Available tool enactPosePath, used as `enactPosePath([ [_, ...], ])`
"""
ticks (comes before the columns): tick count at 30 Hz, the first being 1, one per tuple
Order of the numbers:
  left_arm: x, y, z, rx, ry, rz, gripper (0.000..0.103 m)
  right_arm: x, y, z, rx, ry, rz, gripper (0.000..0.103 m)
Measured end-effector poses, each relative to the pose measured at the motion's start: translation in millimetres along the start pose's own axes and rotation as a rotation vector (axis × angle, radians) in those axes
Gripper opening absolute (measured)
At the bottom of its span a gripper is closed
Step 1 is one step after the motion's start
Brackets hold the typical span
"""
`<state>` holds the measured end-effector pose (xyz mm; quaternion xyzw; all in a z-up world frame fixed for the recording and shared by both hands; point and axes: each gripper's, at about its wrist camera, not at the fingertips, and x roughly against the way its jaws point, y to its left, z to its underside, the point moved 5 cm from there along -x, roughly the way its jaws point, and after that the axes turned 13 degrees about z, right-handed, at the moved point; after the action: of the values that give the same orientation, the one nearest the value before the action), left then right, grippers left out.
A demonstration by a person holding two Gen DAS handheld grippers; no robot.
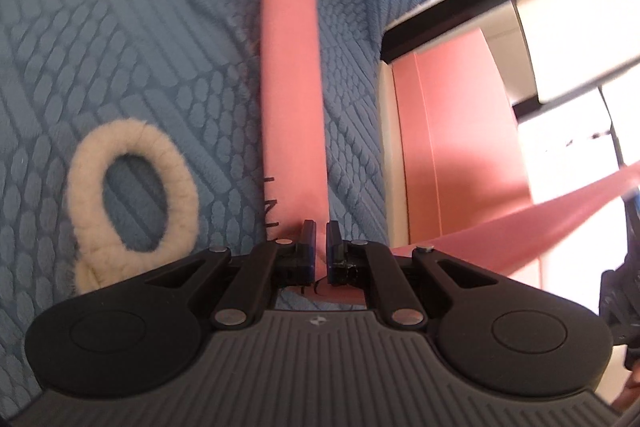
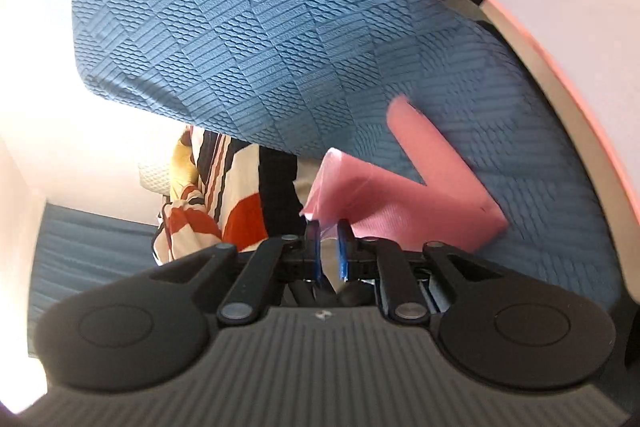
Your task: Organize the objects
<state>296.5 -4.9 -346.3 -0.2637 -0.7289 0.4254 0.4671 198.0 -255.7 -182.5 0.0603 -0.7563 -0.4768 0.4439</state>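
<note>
A long pink band (image 1: 290,87) lies flat on the blue textured bed cover (image 1: 120,27), running away from me. My left gripper (image 1: 321,227) is shut on its near end, low over the cover. A second stretch of the band (image 1: 520,227) rises off to the right edge. In the right wrist view that pink band (image 2: 432,163) bends in a V above the cover (image 2: 260,47), with a thin translucent fold of it pinched in my right gripper (image 2: 328,225), which is shut on it and raised off the bed.
A cream fluffy ring (image 1: 132,187) lies on the cover left of the band. The bed edge and a pink and white cabinet (image 1: 460,147) are at the right. A striped orange, white and black cloth (image 2: 208,203) hangs beyond the bed's near edge.
</note>
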Motion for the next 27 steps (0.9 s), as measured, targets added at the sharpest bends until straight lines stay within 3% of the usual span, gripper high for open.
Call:
enactPosePath([
  [3, 4, 7, -1, 0.056, -0.026, 0.022, 0.008, -17, 9, -9, 0.020, 0.003, 0.004, 0.011],
  [5, 7, 7, -3, 0.057, -0.042, 0.023, 0.008, -29, 13, -13, 0.031, 0.012, 0.011, 0.006],
  [13, 12, 6, -7, 0.041, -0.055, 0.044, 0.008, -69, 6, -19, 0.044, 0.053, 0.050, 0.005],
  [18, 11, 11, -5, 0.053, -0.055, 0.036, 0.008, -70, 12, -18, 0.144, 0.004, 0.081, 0.005],
  [22, 8, 11, -8, 0.054, -0.052, 0.027, 0.008, -78, 8, -21, 0.274, -0.065, 0.214, 0.006],
  [27, 7, 11, -9, 0.054, -0.053, 0.018, 0.007, -97, -13, -15, 0.276, -0.009, 0.293, 0.007],
])
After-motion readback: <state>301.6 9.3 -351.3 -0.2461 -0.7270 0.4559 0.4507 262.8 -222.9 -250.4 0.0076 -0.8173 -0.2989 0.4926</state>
